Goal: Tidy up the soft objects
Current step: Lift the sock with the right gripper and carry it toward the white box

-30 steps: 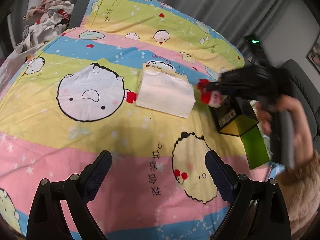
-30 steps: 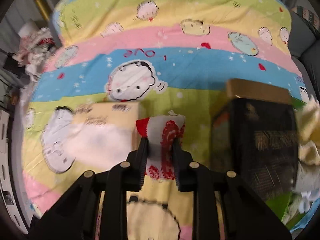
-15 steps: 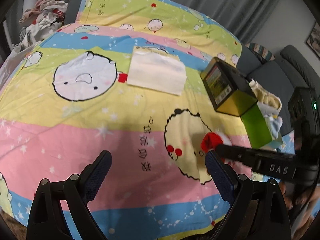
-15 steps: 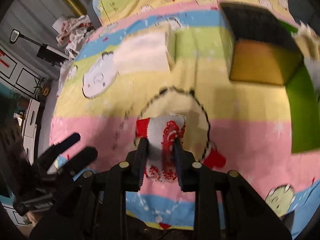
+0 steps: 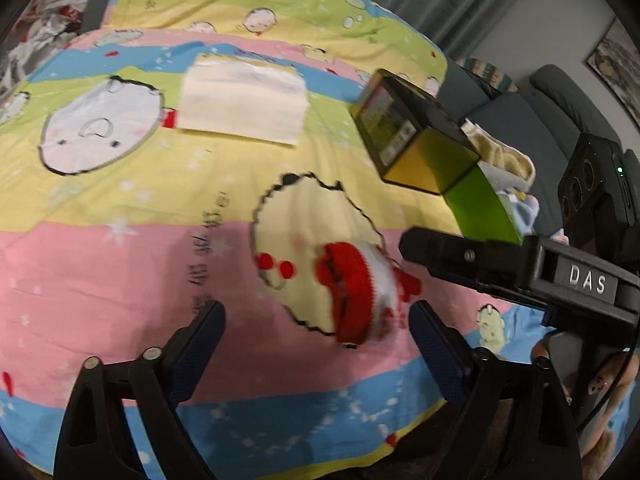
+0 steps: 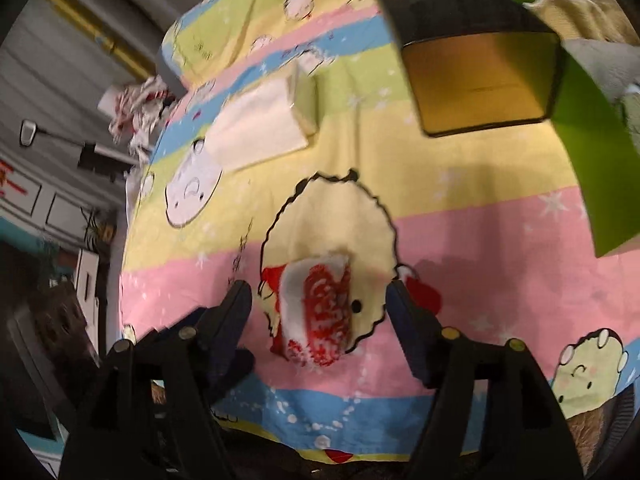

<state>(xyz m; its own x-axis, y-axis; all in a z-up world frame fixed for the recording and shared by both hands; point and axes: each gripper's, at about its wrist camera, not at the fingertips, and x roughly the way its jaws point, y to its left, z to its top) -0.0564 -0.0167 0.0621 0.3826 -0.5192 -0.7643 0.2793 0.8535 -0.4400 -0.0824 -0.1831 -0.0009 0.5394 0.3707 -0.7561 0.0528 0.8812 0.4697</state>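
A rolled red-and-white sock (image 6: 318, 312) lies on the striped cartoon bedspread (image 6: 500, 232), between the wide-open fingers of my right gripper (image 6: 319, 306), which do not touch it. The sock also shows in the left wrist view (image 5: 358, 294), just ahead of my left gripper (image 5: 316, 330), which is open and empty. The right gripper's body (image 5: 520, 276) reaches in from the right there. A black-and-gold box (image 5: 412, 136) with a green flap lies further back on the right.
A flat white packet (image 5: 242, 98) lies further back on the bedspread. Yellow and pale blue soft items (image 5: 508, 168) sit behind the box's green flap. A pile of clothes (image 5: 44, 12) is beyond the bed's far left. The bed's near edge is right below both grippers.
My right gripper carried the sock from beside the box down to the near part of the bed, then opened and let it go. My left gripper stayed open.
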